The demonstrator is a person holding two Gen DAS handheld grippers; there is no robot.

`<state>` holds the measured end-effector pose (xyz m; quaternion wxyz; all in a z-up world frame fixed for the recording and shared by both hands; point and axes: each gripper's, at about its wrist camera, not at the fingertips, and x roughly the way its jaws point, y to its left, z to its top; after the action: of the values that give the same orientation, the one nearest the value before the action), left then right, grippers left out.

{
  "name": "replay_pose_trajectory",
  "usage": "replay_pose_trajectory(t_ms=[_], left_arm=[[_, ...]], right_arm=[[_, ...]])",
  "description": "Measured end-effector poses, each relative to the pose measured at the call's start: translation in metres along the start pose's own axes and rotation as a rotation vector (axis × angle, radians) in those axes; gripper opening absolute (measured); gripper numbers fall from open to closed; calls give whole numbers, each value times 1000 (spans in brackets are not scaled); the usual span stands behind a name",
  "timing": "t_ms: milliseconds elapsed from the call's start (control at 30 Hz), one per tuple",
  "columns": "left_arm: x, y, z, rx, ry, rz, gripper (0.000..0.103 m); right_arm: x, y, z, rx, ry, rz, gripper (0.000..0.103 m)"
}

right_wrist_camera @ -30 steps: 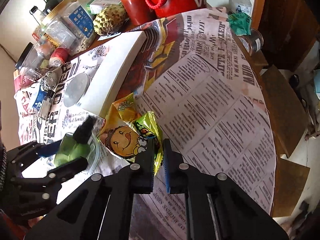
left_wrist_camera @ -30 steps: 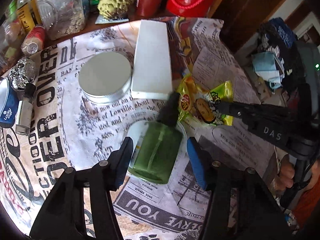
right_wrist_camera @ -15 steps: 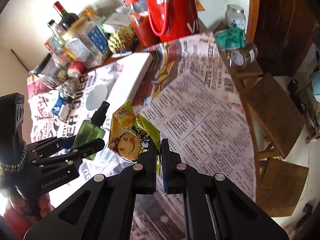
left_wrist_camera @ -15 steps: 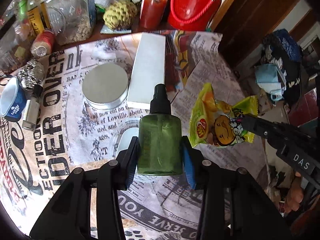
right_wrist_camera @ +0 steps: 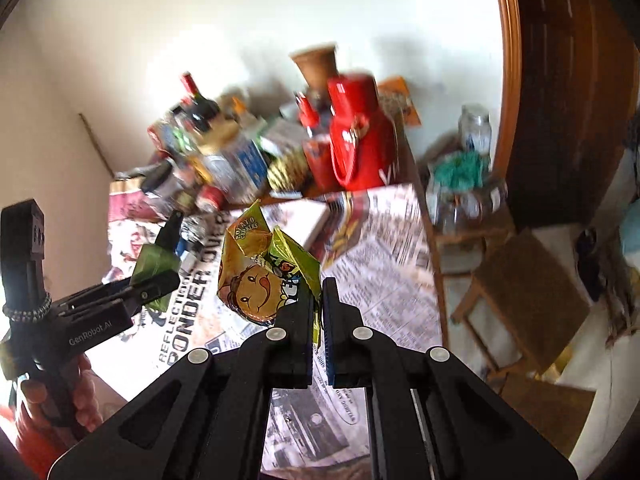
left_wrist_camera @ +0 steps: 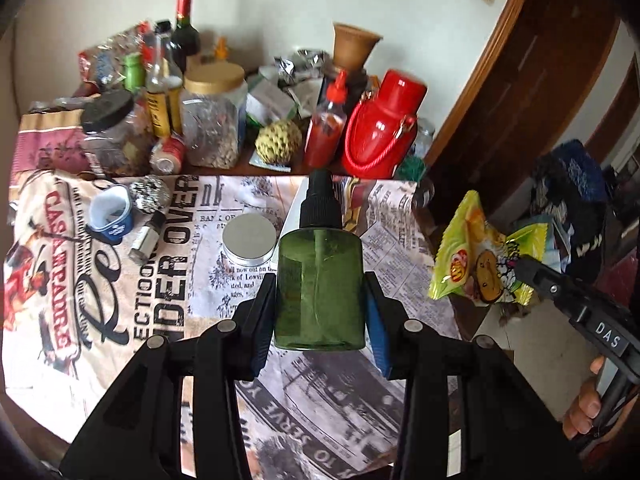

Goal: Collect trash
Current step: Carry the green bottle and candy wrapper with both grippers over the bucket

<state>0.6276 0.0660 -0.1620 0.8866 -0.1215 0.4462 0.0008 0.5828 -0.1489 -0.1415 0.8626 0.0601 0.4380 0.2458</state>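
Observation:
My left gripper (left_wrist_camera: 320, 296) is shut on a green spray bottle (left_wrist_camera: 319, 288) with a black nozzle and holds it upright, lifted above the newspaper-covered table (left_wrist_camera: 120, 280). The bottle also shows in the right wrist view (right_wrist_camera: 156, 258). My right gripper (right_wrist_camera: 318, 292) is shut on the edge of a yellow-green snack wrapper (right_wrist_camera: 260, 276) and holds it in the air. In the left wrist view the wrapper (left_wrist_camera: 480, 260) hangs beyond the table's right edge, pinched by the right gripper (left_wrist_camera: 520, 268).
On the table lie a round metal tin (left_wrist_camera: 250, 240), a white flat box (left_wrist_camera: 296, 208), a blue cup (left_wrist_camera: 110, 216), a foil ball (left_wrist_camera: 149, 197) and a small vial (left_wrist_camera: 146, 232). Jars, bottles and a red flask (left_wrist_camera: 380, 132) crowd the back. Wooden stools (right_wrist_camera: 532, 304) stand to the right.
Both grippers have risen higher and pulled back from the table. The spray bottle and the wrapper have gone up with them, and the wrapper has moved out past the table's right edge.

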Motion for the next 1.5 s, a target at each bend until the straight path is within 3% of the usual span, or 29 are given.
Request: replay_pose_trajectory(t_ms=[367,633,833,1133,1333,1500], left_arm=[[-105,-36,-45,-66,-167,107,41],[-164,-46,-72,-22,-261,102,41],[-188,-37,-104,40,-266,51,41],[-237,4,-169,81,-248,3,41],[-266,32,-213,88,-232,-16,41],[-269,44,-245,94,-168,-26,41]], right_arm=[[-77,17,-5,-145,-120,88,4],[-116,36,-29,-150,-176,90,4],[-140,59,-57,-133,-216,34,4],[-168,109,-127,-70,-212,-34,4],[-183,137,-174,-50,-192,-67,4],[-186,151,-205,-33,-132,-80,4]])
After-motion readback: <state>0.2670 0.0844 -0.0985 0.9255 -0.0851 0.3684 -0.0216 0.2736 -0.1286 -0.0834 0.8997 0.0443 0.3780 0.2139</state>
